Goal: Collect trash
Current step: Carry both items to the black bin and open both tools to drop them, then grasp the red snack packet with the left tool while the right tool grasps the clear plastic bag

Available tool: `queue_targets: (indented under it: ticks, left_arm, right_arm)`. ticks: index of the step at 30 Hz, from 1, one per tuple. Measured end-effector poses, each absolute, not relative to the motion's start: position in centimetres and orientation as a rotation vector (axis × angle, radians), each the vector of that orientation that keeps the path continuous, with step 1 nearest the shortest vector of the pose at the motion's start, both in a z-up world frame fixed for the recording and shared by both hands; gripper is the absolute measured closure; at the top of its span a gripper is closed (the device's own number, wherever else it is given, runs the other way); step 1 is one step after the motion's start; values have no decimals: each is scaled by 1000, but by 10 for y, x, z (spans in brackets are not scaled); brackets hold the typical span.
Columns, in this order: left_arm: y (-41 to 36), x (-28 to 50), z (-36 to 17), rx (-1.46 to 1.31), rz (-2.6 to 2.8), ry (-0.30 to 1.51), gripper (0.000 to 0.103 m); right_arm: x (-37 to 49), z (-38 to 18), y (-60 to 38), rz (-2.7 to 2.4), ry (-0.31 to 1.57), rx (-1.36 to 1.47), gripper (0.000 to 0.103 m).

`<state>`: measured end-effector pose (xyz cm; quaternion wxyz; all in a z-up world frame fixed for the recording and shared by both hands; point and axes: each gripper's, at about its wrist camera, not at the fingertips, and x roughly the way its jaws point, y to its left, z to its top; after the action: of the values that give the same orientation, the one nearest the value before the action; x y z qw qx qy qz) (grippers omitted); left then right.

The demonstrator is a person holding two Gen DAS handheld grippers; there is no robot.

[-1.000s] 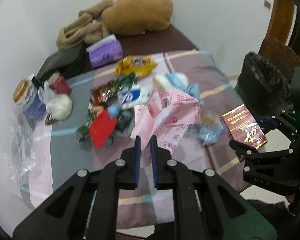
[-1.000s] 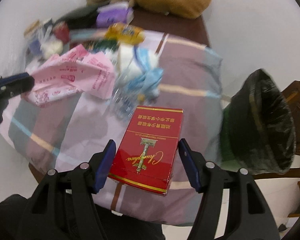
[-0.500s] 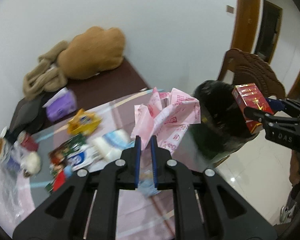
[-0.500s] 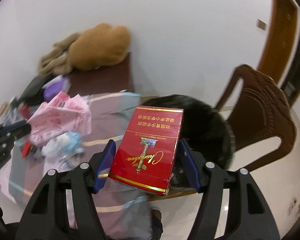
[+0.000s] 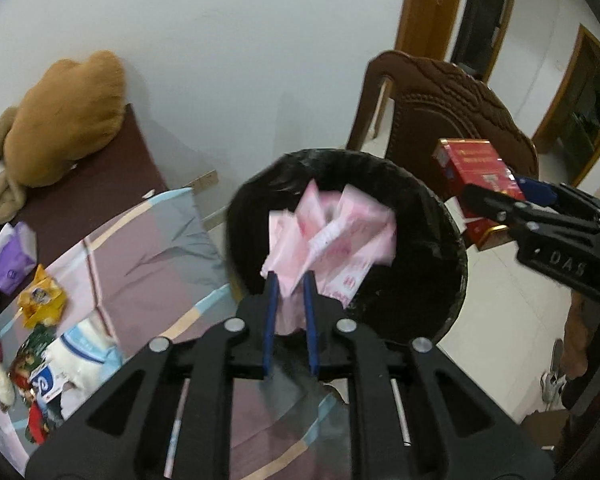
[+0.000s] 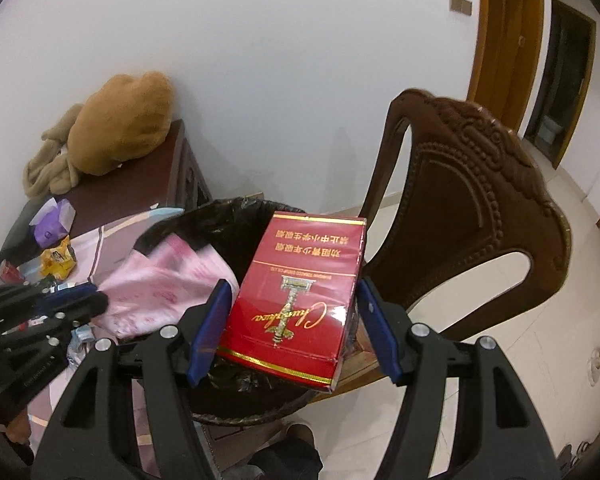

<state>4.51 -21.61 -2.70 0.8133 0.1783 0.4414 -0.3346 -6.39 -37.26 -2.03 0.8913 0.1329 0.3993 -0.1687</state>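
My left gripper (image 5: 290, 280) tilts steeply downward, its jaws just opening, something pink still between them. My right gripper (image 6: 294, 300) angles down too, blue pads (image 6: 212, 328) clamped on a held item's sides.

Right hand-held gripper (image 6: 294, 320) clamping red box (image 6: 300, 300), above black-lined bin (image 6: 220, 216)
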Motion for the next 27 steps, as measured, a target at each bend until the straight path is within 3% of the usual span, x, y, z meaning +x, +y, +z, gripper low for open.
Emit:
queue_targets:
  ticks: [3, 4, 13, 19, 27]
  left_arm:
    - [-221, 44, -25, 405, -684, 920, 41]
    - [-218, 45, -20, 398, -674, 896, 37]
    - [-126, 57, 2, 331, -477, 859, 31]
    - [5, 80, -8, 210, -190, 934, 24]
    - [153, 76, -31, 56, 133, 1023, 24]
  right_arm:
    - [-56, -28, -374, -327, 843, 289, 39]
    - [-55, -28, -373, -320, 844, 291, 39]
    - [-40, -30, -347, -286, 871, 270, 37]
    - [-36, -16, -320, -280, 843, 232, 22]
    - [-12, -7, -183, 63, 866, 73, 22]
